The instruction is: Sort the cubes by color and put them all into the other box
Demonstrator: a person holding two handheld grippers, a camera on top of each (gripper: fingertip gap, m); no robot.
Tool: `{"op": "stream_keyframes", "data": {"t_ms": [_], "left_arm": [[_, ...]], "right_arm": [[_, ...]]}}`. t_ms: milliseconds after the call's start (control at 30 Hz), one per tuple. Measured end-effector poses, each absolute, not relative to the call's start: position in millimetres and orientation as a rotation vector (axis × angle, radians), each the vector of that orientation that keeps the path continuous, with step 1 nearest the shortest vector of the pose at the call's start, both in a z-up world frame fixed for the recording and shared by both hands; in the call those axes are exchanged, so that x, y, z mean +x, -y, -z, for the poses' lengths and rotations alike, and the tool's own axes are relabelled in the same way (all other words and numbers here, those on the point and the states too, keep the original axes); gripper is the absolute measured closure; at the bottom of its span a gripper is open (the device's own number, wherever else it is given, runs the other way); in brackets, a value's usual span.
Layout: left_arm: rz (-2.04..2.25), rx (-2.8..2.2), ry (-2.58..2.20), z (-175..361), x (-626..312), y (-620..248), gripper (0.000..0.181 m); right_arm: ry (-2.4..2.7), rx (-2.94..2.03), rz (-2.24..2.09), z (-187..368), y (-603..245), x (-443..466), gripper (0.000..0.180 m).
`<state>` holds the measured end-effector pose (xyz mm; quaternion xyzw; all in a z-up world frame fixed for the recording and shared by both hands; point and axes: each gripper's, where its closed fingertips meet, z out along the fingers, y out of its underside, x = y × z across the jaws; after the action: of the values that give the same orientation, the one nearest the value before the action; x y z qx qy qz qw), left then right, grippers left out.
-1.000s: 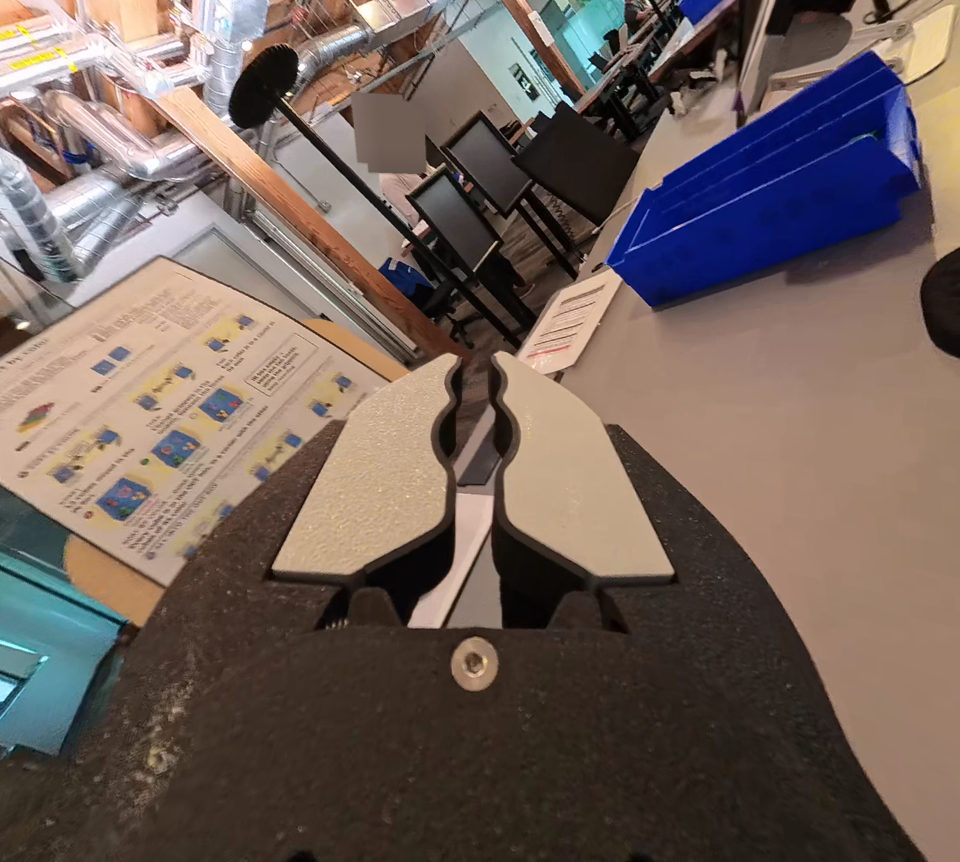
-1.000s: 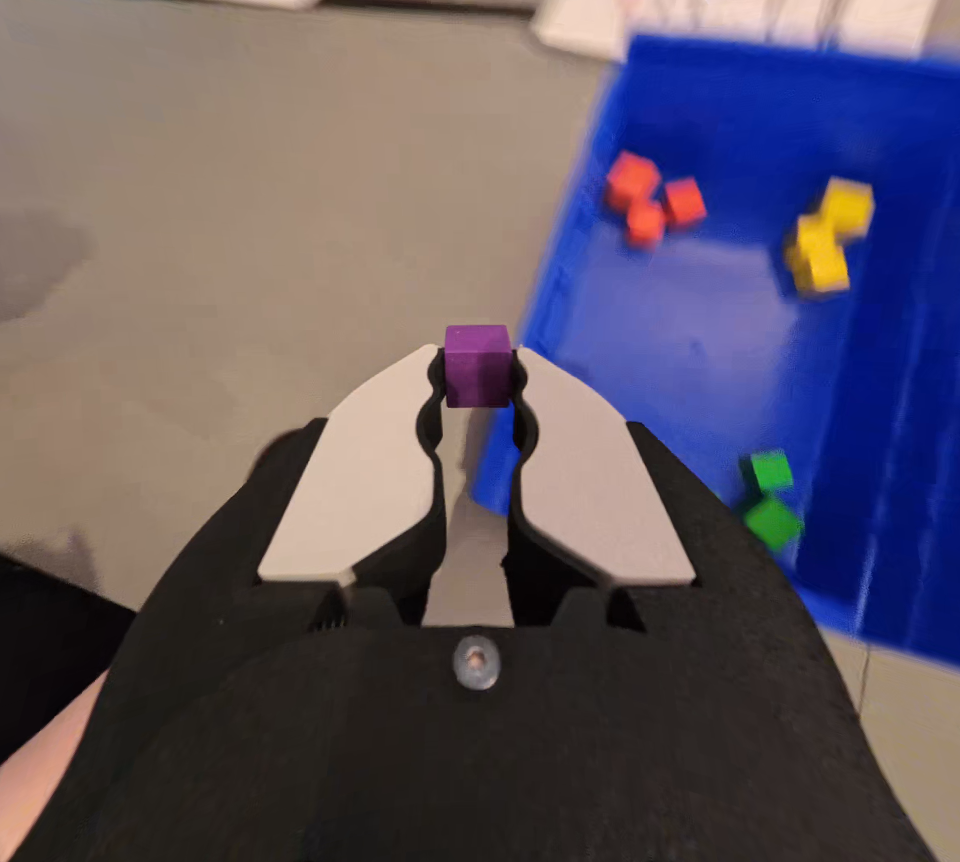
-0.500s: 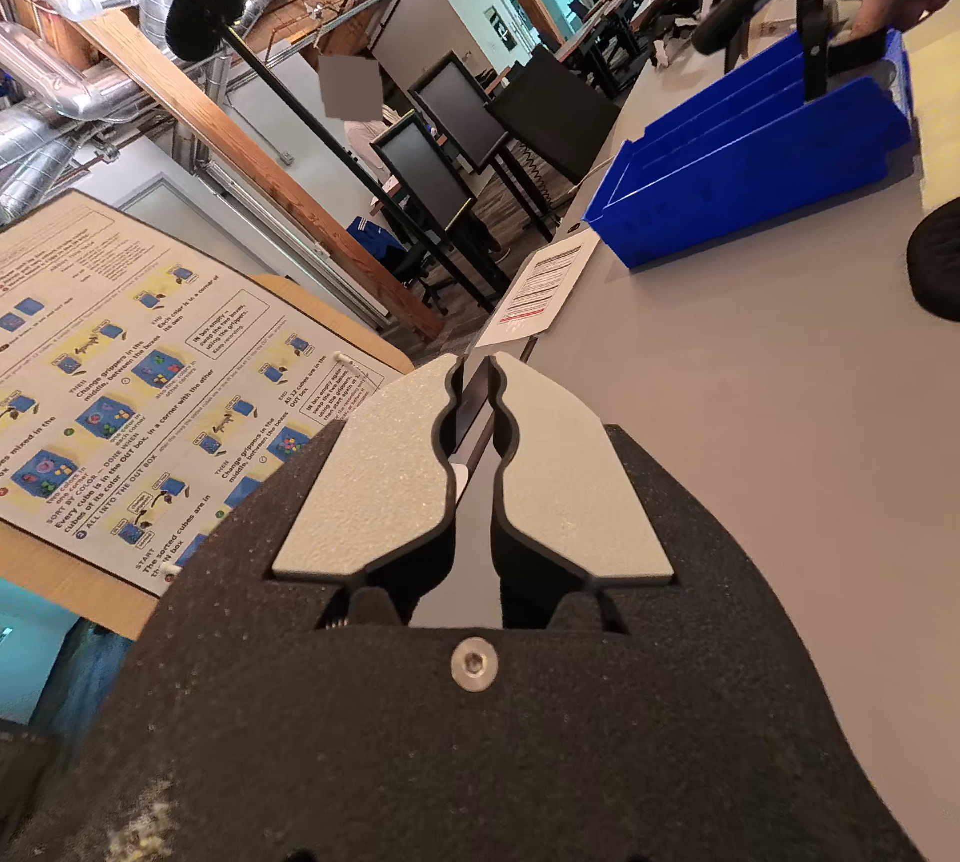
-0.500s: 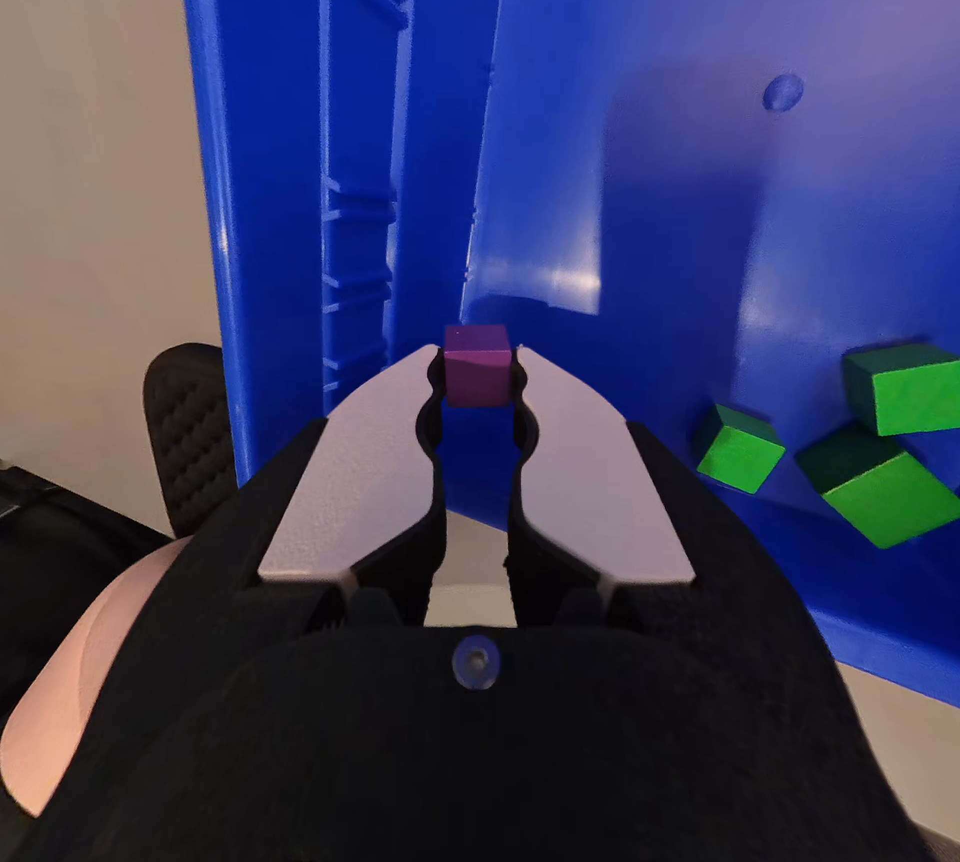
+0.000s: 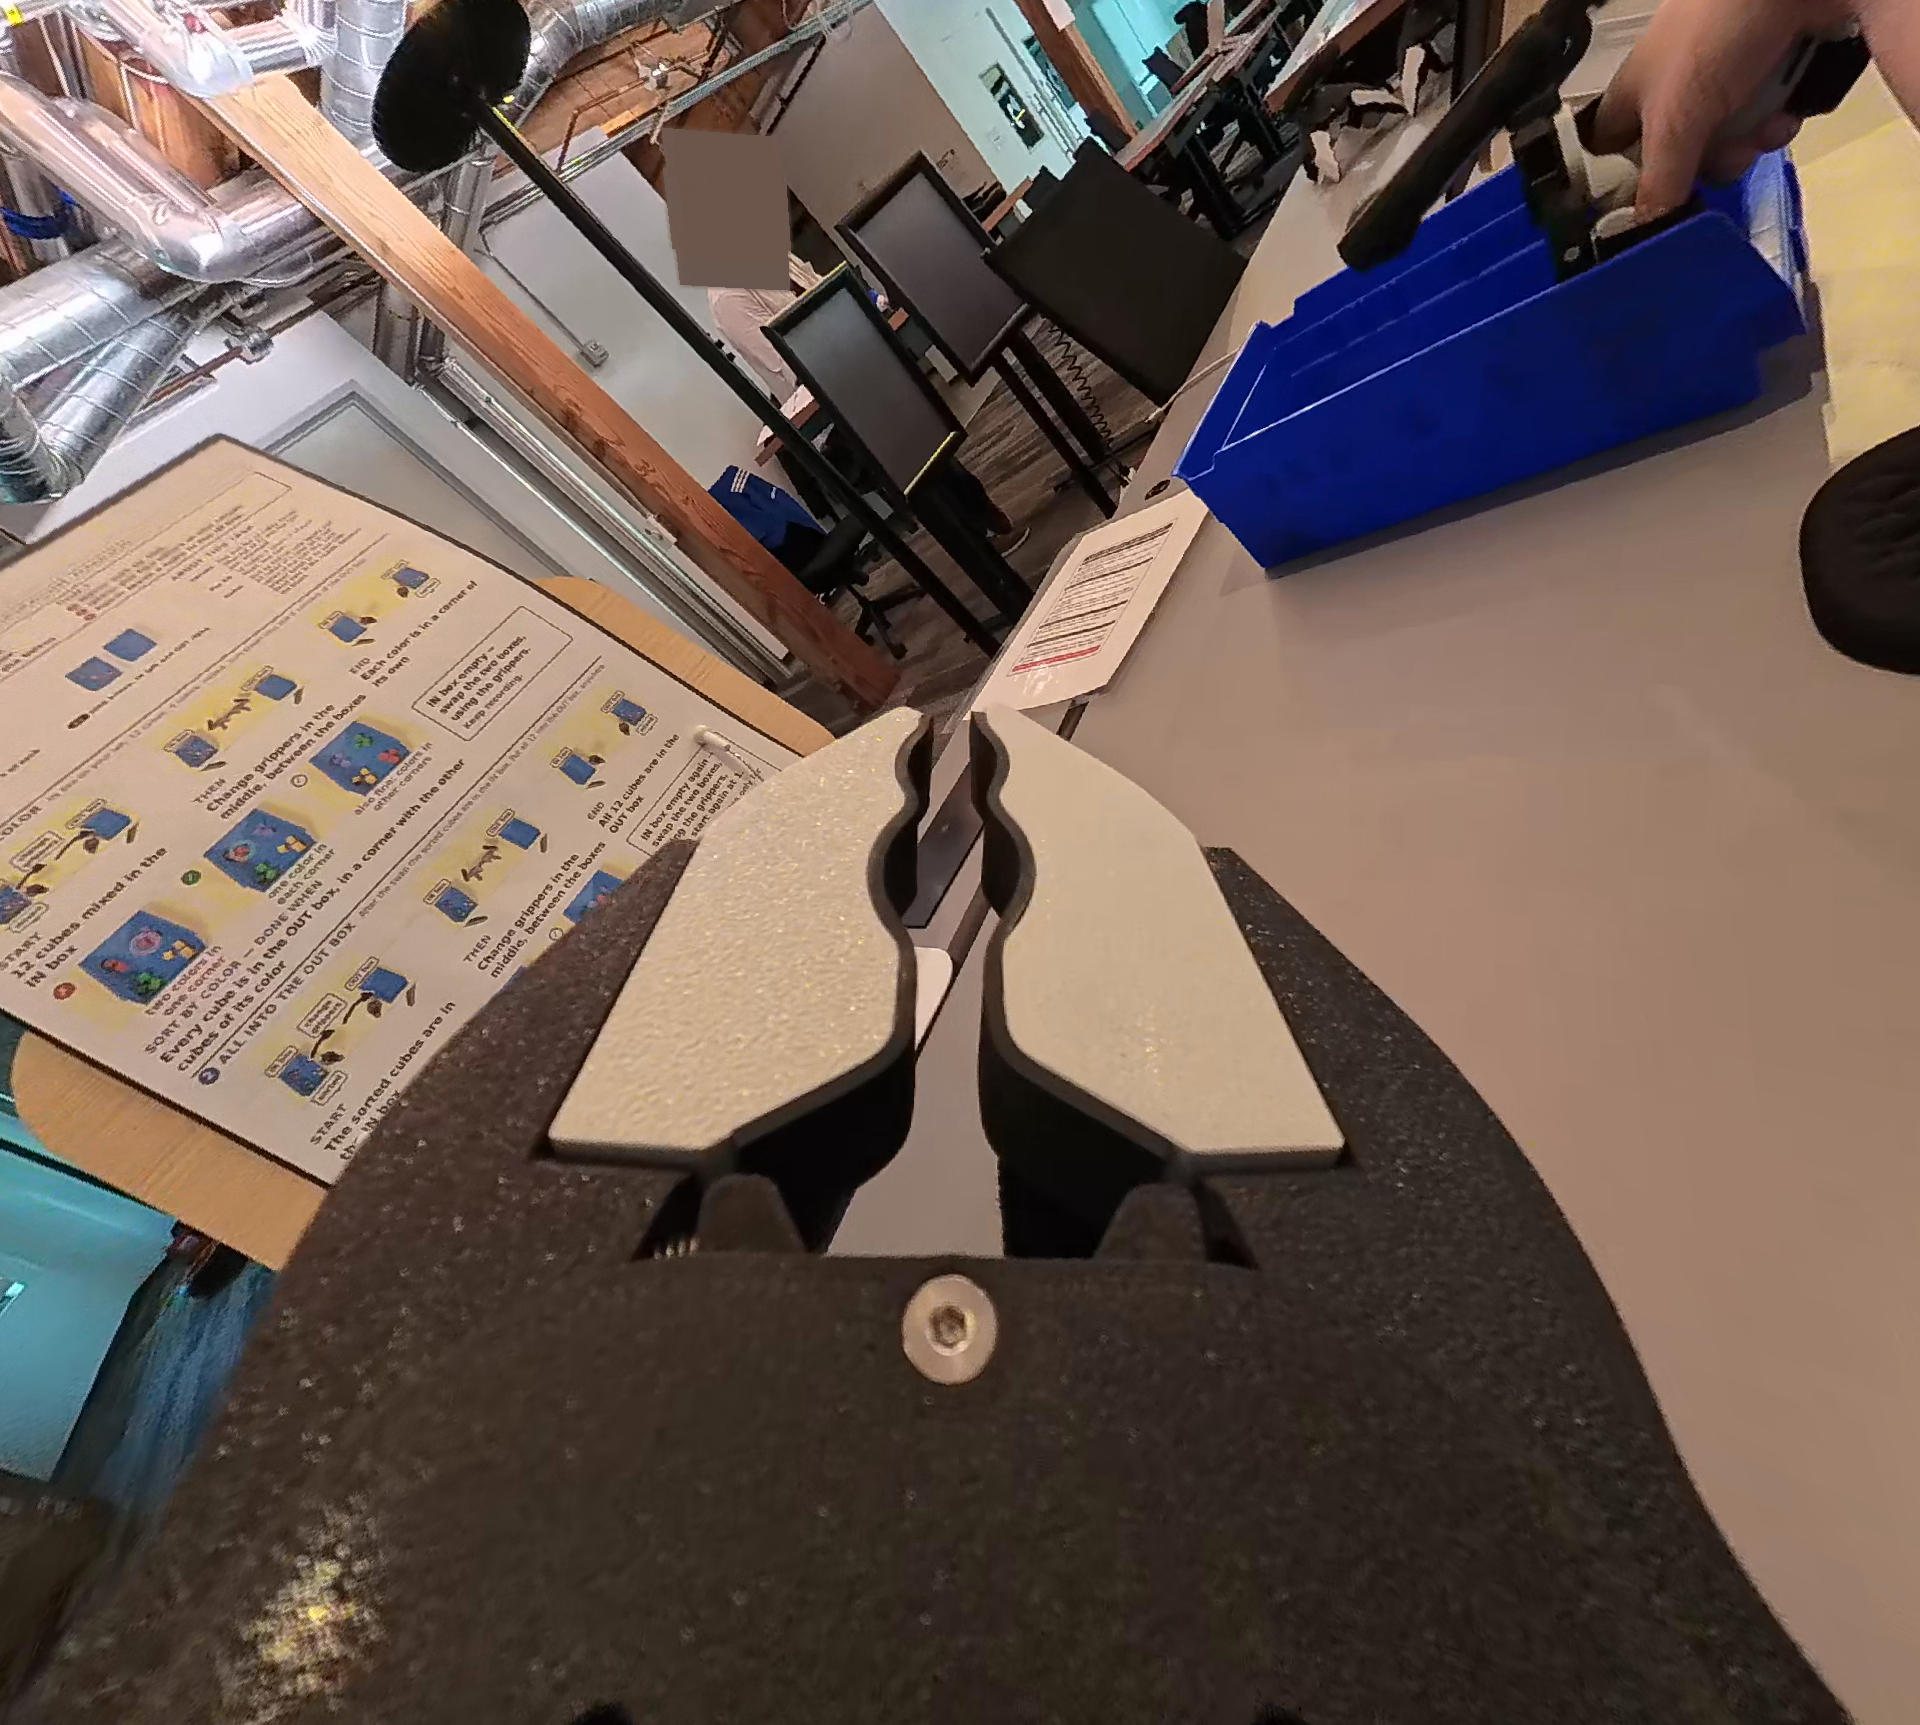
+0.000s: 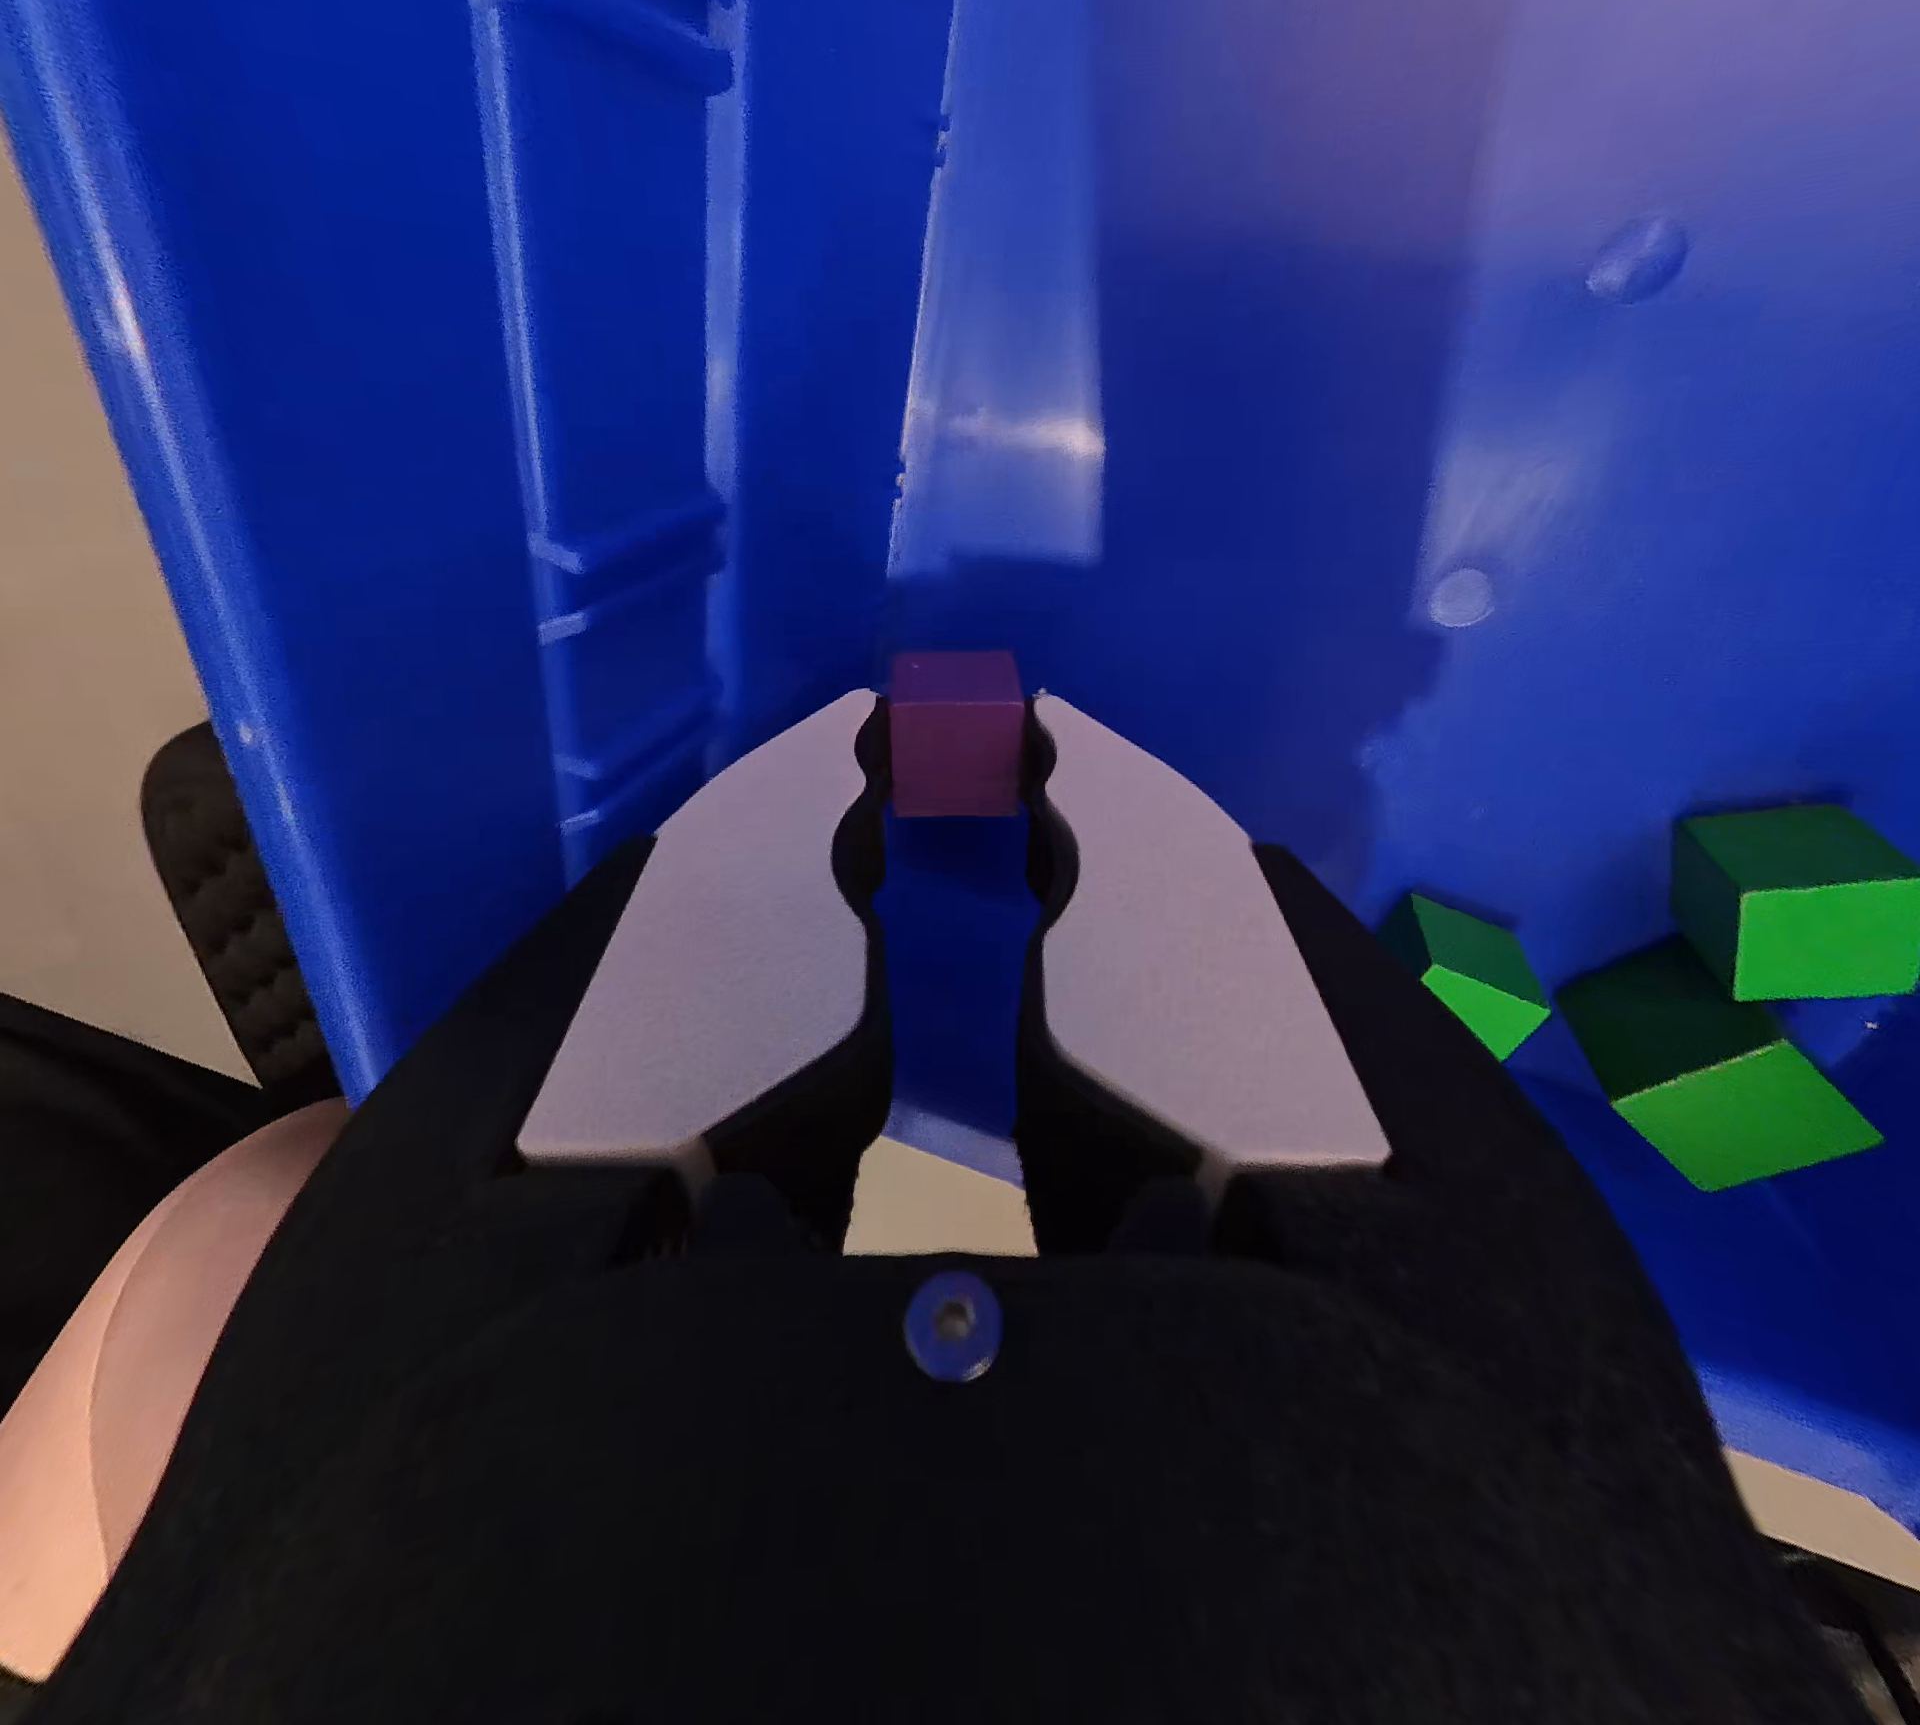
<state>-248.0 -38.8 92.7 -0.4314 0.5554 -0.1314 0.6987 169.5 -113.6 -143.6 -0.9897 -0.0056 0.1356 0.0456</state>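
Observation:
My right gripper (image 6: 956,719) is shut on a purple cube (image 6: 954,735) and holds it low inside a blue box (image 6: 1299,221), near the box's left wall and corner. Three green cubes (image 6: 1725,1052) lie on the box floor to the right. In the left wrist view my left gripper (image 5: 945,740) is shut and empty above the grey table (image 5: 1507,844). That view also shows the blue boxes (image 5: 1486,418) at the far right, with a hand (image 5: 1745,44) holding the other gripper down into one of them.
An instruction poster (image 5: 260,823) on a board stands at the left. A printed sheet (image 5: 1101,615) lies at the table's far edge. A black round object (image 5: 1870,563) sits at the right edge. Monitors and desks fill the background.
My right gripper has carried the purple cube from above the table over the box rim and down toward the box corner. The left wrist view has tilted slightly; its jaws stay shut.

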Motion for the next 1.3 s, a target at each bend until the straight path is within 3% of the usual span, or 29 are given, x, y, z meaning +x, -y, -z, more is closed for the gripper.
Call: {"op": "stream_keyframes", "data": {"t_ms": [200, 400, 600, 800, 1000, 1300], "left_arm": [[0.271, -0.96, -1.252, -90.1, -247.1, 38.3, 0.175], [0.257, -0.957, -1.242, -96.4, -251.4, 38.4, 0.172], [0.107, -0.994, -1.1, -137.8, -296.0, 26.9, 0.17], [-0.319, -1.374, -0.956, -144.8, -439.9, -22.2, 0.165], [-0.445, -1.929, -0.891, -76.2, -611.8, -58.1, 0.152], [-0.272, -2.212, -1.143, 75.8, -662.3, -101.7, 0.143]], "right_arm": [[-0.025, -2.999, -0.484, 147.2, 110.7, 168.1, 0.156], [-0.119, -2.935, -0.408, 126.7, 110.4, 176.0, 0.141], [-0.327, -2.497, -0.031, 15.7, 108.0, 211.9, 0.143], [-0.059, -1.866, -0.042, -114.9, 82.6, 169.8, 0.137], [0.108, -1.59, -0.313, -170.1, 74.0, 109.9, 0.136], [0.179, -1.604, -0.377, -168.2, 66.7, 82.1, 0.134]]}}
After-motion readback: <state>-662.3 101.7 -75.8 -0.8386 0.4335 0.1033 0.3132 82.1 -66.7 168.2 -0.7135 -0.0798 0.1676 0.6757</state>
